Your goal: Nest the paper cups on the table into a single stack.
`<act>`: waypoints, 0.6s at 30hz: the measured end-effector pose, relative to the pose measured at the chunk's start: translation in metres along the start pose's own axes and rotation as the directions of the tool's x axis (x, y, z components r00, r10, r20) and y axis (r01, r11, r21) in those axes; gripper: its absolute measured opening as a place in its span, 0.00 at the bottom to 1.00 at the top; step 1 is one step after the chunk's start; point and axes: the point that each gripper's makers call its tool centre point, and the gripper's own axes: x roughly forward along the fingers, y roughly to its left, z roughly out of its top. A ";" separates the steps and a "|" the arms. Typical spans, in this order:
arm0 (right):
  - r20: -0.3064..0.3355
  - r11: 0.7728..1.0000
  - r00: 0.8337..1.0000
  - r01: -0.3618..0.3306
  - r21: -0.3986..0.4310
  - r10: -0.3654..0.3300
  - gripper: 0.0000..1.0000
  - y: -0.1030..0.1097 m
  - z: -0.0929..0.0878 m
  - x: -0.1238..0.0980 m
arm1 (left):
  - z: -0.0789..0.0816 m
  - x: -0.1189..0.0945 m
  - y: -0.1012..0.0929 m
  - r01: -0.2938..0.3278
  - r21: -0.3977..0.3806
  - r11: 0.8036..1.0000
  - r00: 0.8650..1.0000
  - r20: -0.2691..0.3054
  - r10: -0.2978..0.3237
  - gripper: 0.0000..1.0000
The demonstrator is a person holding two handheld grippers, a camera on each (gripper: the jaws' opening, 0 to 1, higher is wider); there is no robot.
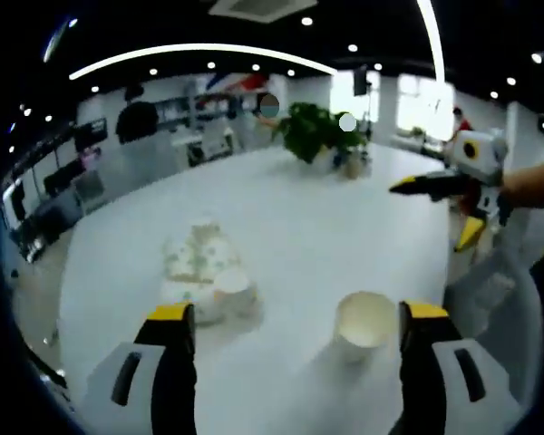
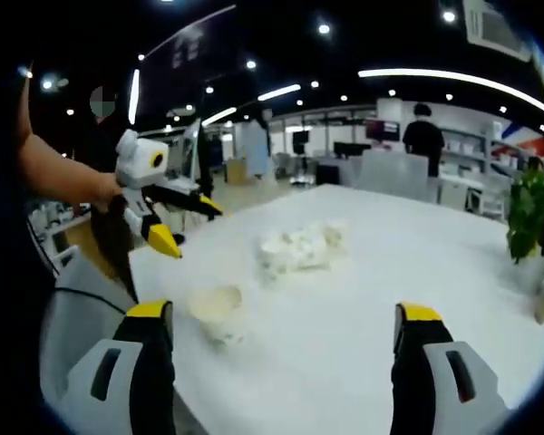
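A single white paper cup [image 1: 364, 322] stands upright on the white table [image 1: 326, 227], just inside the right jaw of my left gripper [image 1: 296, 313], which is open and holds nothing. A blurred heap of patterned paper cups [image 1: 199, 267] lies on its side ahead of the left jaw. My right gripper [image 1: 435, 210] hovers open over the table's right side. In the right gripper view the single cup [image 2: 218, 310] sits near the left jaw of my open right gripper [image 2: 284, 313], the heap of cups [image 2: 295, 245] lies further in, and my left gripper [image 2: 189, 227] is open at the left.
A potted plant [image 1: 317, 131] stands at the far side of the table, with a small jar [image 1: 353, 164] beside it; the plant [image 2: 535, 217] is at the right edge in the right gripper view. A person [image 2: 423, 136] stands among desks behind. The near table edge [image 2: 163, 281] is close to the single cup.
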 end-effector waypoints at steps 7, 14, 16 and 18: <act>-0.005 1.000 1.000 0.006 -0.001 -0.006 1.00 0.001 -0.004 -0.003 | -0.010 -0.018 0.013 -0.030 -0.053 0.998 0.995 0.096 0.035 1.00; -0.013 0.999 0.999 0.030 0.017 -0.029 1.00 -0.004 -0.007 -0.006 | -0.036 -0.025 0.013 -0.039 -0.104 0.994 0.993 0.108 0.050 1.00; -0.010 0.999 0.999 0.033 0.022 -0.033 1.00 -0.004 -0.007 -0.006 | -0.042 -0.025 0.014 -0.043 -0.104 0.994 0.992 0.110 0.054 1.00; -0.011 0.999 0.999 0.038 0.021 -0.037 1.00 -0.004 -0.008 -0.007 | -0.046 -0.025 0.015 -0.046 -0.105 0.993 0.992 0.111 0.058 1.00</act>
